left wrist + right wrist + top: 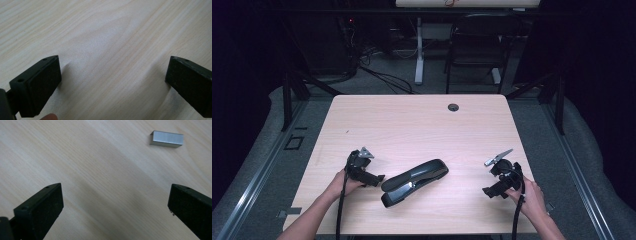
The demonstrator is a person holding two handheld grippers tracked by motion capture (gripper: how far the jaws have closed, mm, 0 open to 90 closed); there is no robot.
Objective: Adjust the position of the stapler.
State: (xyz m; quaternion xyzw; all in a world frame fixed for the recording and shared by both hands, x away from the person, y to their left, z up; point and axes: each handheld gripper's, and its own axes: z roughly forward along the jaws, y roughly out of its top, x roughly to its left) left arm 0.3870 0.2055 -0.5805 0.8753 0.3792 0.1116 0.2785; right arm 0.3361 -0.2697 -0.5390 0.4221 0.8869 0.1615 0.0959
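Beyond right gripper (115, 212), staple strip (166, 139)

stapler (414, 181): black, glossy, long body, closed, lying flat on its base, diagonal, nose up-right, heel down-left
stapler spot: btwn the two tools, heel just beside left one, apart from right one
staple strip (166, 139): small silver metal bar, lying flat, ahead of right tool, off to its right, not touching
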